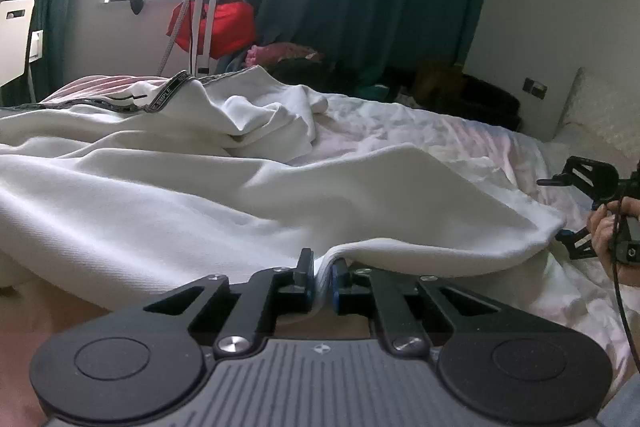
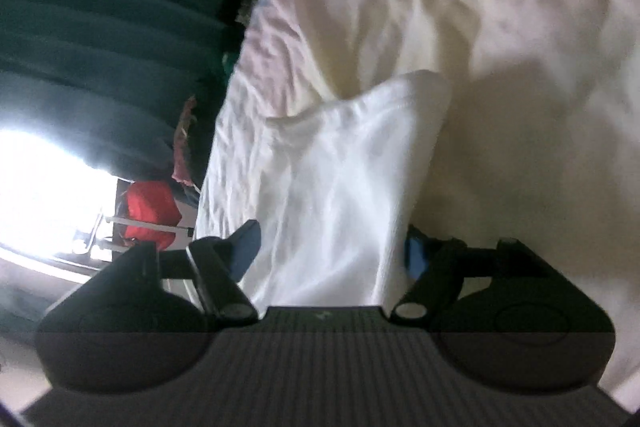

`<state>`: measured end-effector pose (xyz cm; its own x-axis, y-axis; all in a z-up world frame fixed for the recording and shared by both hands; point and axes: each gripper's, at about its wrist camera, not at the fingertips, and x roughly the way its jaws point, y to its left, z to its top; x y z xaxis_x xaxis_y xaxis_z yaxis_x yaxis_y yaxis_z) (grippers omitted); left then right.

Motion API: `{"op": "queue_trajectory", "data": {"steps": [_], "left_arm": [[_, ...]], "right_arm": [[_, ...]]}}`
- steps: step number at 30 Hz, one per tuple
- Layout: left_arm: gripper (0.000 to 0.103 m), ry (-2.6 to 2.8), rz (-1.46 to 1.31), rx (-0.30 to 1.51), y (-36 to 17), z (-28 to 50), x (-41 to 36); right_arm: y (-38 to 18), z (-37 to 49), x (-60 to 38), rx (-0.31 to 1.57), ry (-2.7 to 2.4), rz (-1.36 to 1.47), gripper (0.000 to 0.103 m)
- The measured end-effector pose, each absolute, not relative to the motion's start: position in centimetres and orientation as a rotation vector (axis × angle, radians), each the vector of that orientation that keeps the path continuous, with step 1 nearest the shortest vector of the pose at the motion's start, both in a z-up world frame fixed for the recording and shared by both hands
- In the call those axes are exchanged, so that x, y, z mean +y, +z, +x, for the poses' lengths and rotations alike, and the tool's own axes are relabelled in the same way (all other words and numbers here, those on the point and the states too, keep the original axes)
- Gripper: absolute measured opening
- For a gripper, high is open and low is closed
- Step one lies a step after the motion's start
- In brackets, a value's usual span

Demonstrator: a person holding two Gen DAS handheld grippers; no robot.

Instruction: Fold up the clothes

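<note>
**A:** Where is the garment, seen from your tools?

**B:** The white garment (image 1: pixel 200 195) lies spread and rumpled on the bed (image 1: pixel 460 135), running away ahead of my left tool (image 1: pixel 322 277) and off to its left. Its near hem sits right at that tool's tips, and the fingers (image 1: pixel 305 275) are clenched on a fold of that edge.

**A:** And the right tool?

**B:** My right tool (image 2: pixel 332 247) is rolled on its side and spread wide. A corner of the white garment (image 2: pixel 340 179) passes between its two blue pads (image 2: pixel 414 255), but they stand apart from each other, so I judge nothing is pinched there yet. The picture is blurred, so whether cloth touches a pad I cannot tell.

**A:** Which way does the cloth run between the two?

**B:** From the left wrist view the hem stretches rightward from my left tool to the corner beside the right tool (image 1: pixel 576 211). So the held edge lies crosswise in front of me, and the garment's length runs forward, toward its dark-trimmed far edge (image 1: pixel 172 93).

**A:** What does the next move turn on?

**B:** In my judgement, on the right tool closing on that corner; it is the nearer one. Then both could carry the near hem forward over the body.
</note>
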<state>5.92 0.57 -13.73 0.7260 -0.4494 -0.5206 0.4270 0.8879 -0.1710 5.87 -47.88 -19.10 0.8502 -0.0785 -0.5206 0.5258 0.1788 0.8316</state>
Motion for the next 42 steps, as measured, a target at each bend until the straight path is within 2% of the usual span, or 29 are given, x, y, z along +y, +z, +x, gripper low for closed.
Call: {"op": "queue_trajectory", "data": {"steps": [3, 4, 5, 7, 9, 10, 11, 13, 14, 16, 17, 21, 27, 35, 38, 39, 40, 41, 42], "left_arm": [[0.011, -0.483, -0.034, 0.587, -13.8, 5.9, 0.6], [0.011, -0.483, -0.039, 0.589, -13.9, 6.0, 0.6], [0.011, -0.484, -0.043, 0.591, -13.9, 6.1, 0.6], [0.011, -0.482, -0.051, 0.588, -13.9, 6.3, 0.7], [0.012, -0.486, -0.065, 0.588, -13.7, 6.3, 0.9], [0.014, -0.488, -0.075, 0.593, -13.7, 6.4, 1.0], [0.017, -0.490, -0.087, 0.605, -13.6, 6.5, 1.1], [0.041, -0.499, -0.124, 0.650, -13.2, 6.8, 1.5], [0.044, -0.502, -0.151, 0.670, -12.9, 6.8, 2.0], [0.069, -0.498, -0.225, 0.683, -12.2, 6.5, 3.4], [0.074, -0.491, -0.272, 0.682, -11.7, 6.3, 4.4], [0.083, -0.408, -0.497, 0.687, -10.7, 6.1, 9.5], [0.083, -0.042, -0.819, 0.723, -13.0, 8.1, 18.5], [0.076, 0.285, -1.191, 0.559, -16.9, 8.4, 26.5], [0.065, 0.308, -1.237, 0.494, -17.3, 8.6, 28.1], [0.056, 0.315, -1.247, 0.486, -17.3, 8.7, 28.5], [0.039, 0.318, -1.263, 0.485, -17.3, 8.8, 28.9], [0.030, 0.317, -1.280, 0.485, -17.2, 9.0, 29.4], [0.009, 0.304, -1.284, 0.479, -16.8, 9.1, 29.9]], "right_arm": [[-18.7, 6.6, -47.8, 0.421, -0.468, 1.232, 0.074], [-18.6, 6.9, -47.9, 0.428, -0.476, 1.196, 0.069], [-18.5, 7.1, -47.9, 0.434, -0.484, 1.159, 0.051], [-18.4, 7.1, -48.2, 0.452, -0.535, 1.115, 0.024], [-18.4, 6.9, -48.7, 0.459, -0.570, 1.094, 0.020], [-18.6, 6.7, -48.9, 0.453, -0.564, 1.102, 0.008], [-18.6, 6.6, -49.0, 0.439, -0.562, 1.102, 0.008], [-18.3, 6.3, -49.0, 0.401, -0.561, 1.094, 0.007], [-18.0, 6.3, -49.0, 0.378, -0.560, 1.086, 0.007], [-17.3, 6.2, -48.8, 0.341, -0.552, 1.067, 0.006], [-17.2, 6.0, -48.8, 0.329, -0.550, 1.062, 0.006], [-17.1, 5.7, -49.2, 0.297, -0.559, 1.069, 0.006], [-17.4, 7.1, -50.2, 0.286, -0.584, 1.085, 0.006], [-17.6, 7.3, -49.8, 0.292, -0.619, 1.060, 0.006], [-17.9, 6.9, -49.9, 0.275, -0.620, 1.074, 0.006], [-17.9, 6.8, -49.9, 0.269, -0.623, 1.079, 0.006], [-18.0, 6.6, -50.0, 0.264, -0.628, 1.084, 0.006], [-18.0, 6.4, -50.1, 0.261, -0.634, 1.087, 0.006], [-18.0, 6.2, -50.1, 0.259, -0.643, 1.090, 0.006]]}}
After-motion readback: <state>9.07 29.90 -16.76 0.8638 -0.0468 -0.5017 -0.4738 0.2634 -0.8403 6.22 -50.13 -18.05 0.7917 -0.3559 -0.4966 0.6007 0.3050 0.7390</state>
